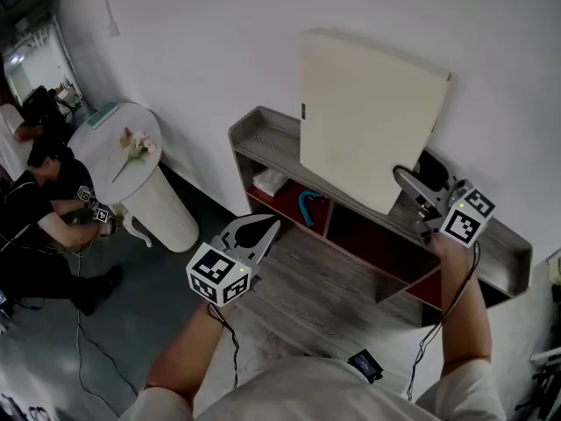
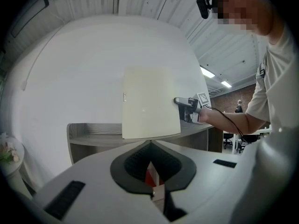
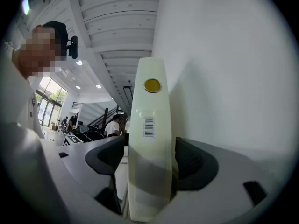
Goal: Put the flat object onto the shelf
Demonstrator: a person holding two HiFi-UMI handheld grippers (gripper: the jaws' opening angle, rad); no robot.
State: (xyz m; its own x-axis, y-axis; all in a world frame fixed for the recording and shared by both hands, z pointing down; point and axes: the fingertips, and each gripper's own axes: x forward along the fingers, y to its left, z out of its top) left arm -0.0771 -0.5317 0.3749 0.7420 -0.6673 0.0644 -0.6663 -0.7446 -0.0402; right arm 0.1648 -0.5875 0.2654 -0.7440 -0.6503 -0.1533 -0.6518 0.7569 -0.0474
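Observation:
A cream flat binder (image 1: 368,112) stands upright on top of the grey shelf unit (image 1: 267,139) and leans against the white wall. My right gripper (image 1: 412,187) is at the binder's lower right corner. In the right gripper view the binder's spine (image 3: 149,139) sits between the jaws of the right gripper (image 3: 148,155). A gap shows beside the left pad (image 3: 112,154), so the jaws are open around it. My left gripper (image 1: 254,232) hangs in front of the shelf, shut and empty. The left gripper (image 2: 150,143) faces the binder (image 2: 149,104) from a distance.
The shelf's lower compartments hold a white item (image 1: 270,181) and a blue curved thing (image 1: 308,202). A black object (image 1: 436,169) lies on the shelf top behind my right gripper. A round white table (image 1: 118,143) with flowers stands at left, and a person (image 1: 39,209) sits on the floor beside it.

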